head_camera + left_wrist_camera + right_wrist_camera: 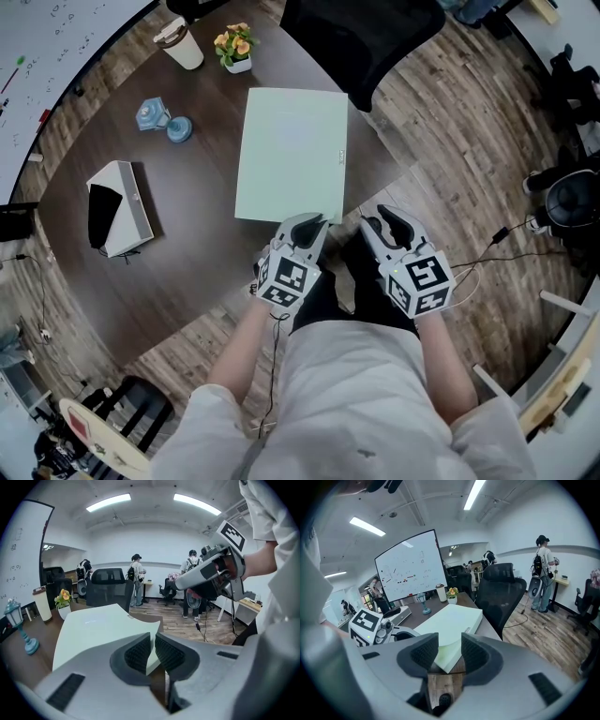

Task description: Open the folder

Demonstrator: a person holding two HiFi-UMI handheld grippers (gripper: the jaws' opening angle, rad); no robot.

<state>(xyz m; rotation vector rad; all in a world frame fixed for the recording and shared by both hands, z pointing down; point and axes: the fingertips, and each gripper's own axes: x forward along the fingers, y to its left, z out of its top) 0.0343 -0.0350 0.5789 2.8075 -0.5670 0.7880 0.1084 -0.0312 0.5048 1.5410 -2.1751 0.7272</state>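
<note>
A pale green folder (291,150) lies flat in the middle of the dark brown table (187,272). My left gripper (312,225) is at its near right corner. In the left gripper view the cover's corner (151,629) passes between the two pads and curls up a little off the folder (93,630), with my left gripper (153,641) shut on it. My right gripper (380,223) stands open just to the right, off the table's edge, touching nothing. In the right gripper view the folder's near corner (450,648) lies beyond the gap between the jaws of my right gripper (450,651).
At the table's far side stand a paper cup (181,44), a small flower pot (234,47) and a blue lantern figure (161,119). A white box (120,208) sits at the left. A black office chair (361,37) stands behind the folder. People stand far back in the room.
</note>
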